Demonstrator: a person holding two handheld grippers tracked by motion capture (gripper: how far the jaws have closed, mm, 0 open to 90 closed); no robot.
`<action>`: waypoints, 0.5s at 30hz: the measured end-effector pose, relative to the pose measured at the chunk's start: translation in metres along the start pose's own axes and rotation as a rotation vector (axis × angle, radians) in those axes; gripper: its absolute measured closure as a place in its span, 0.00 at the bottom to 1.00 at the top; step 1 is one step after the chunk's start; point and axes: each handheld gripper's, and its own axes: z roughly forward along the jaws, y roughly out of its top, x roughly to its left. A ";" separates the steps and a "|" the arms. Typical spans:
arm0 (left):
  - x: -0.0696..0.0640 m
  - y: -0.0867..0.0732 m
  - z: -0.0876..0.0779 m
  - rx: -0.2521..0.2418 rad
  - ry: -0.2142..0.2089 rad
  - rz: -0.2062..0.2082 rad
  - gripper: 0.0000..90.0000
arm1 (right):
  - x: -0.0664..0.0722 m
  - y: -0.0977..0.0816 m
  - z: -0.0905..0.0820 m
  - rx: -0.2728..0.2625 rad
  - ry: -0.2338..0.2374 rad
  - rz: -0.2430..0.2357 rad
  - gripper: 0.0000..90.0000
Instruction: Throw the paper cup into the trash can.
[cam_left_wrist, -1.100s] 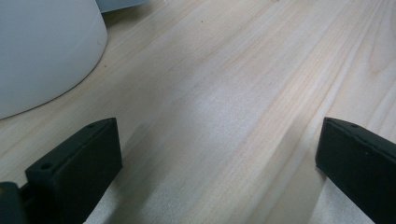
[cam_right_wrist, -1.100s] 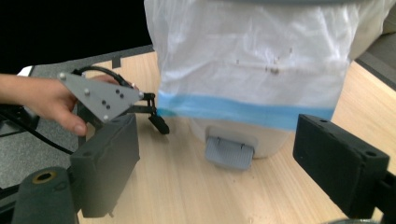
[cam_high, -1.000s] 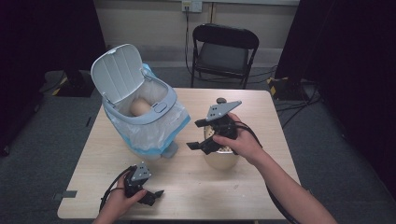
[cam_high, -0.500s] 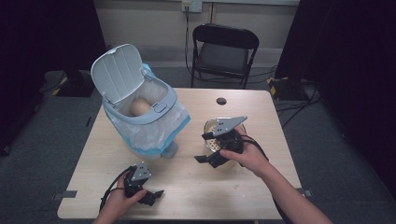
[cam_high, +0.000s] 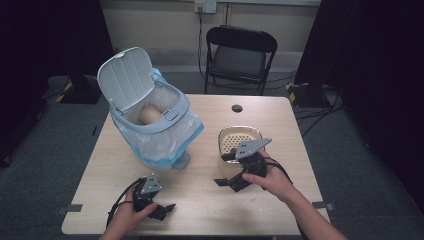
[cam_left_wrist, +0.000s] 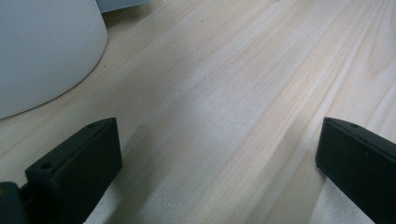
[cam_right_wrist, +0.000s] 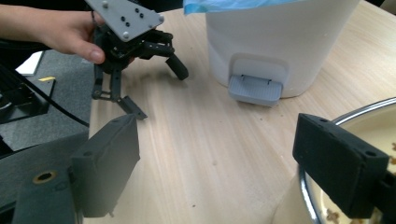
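High view has my right gripper, jaws spread, at the near rim of the cream round metal-rimmed bowl right of the white lidded pedal bin (left gripper rests agape near me), so next I'd clamp that rim.

Table: pale wood, fine straight grain.
Bin: white body; grey-white ribbed lid; grey-blue rim; liner translucent white with blue edge. Tan rounded thing inside the bin.
Pedal on the bin: light grey.
Bowl: cream inside, dotted with small holes or specks; metal-coloured rim; brown crumbs in the right gripper view.
Left gripper: black, grey plate.
Right gripper: black, grey plate, black cable.
Chair: black.
Floor: grey.
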 end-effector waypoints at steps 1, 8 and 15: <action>0.000 0.000 0.000 0.000 0.000 0.000 0.00 | 0.001 -0.001 -0.001 0.006 0.005 -0.003 0.16; 0.000 0.000 0.000 0.000 0.000 0.000 0.00 | 0.013 -0.013 -0.002 0.032 0.040 -0.023 0.16; 0.000 0.000 0.000 -0.001 0.000 -0.001 0.00 | 0.020 -0.036 0.003 0.053 0.063 -0.005 0.16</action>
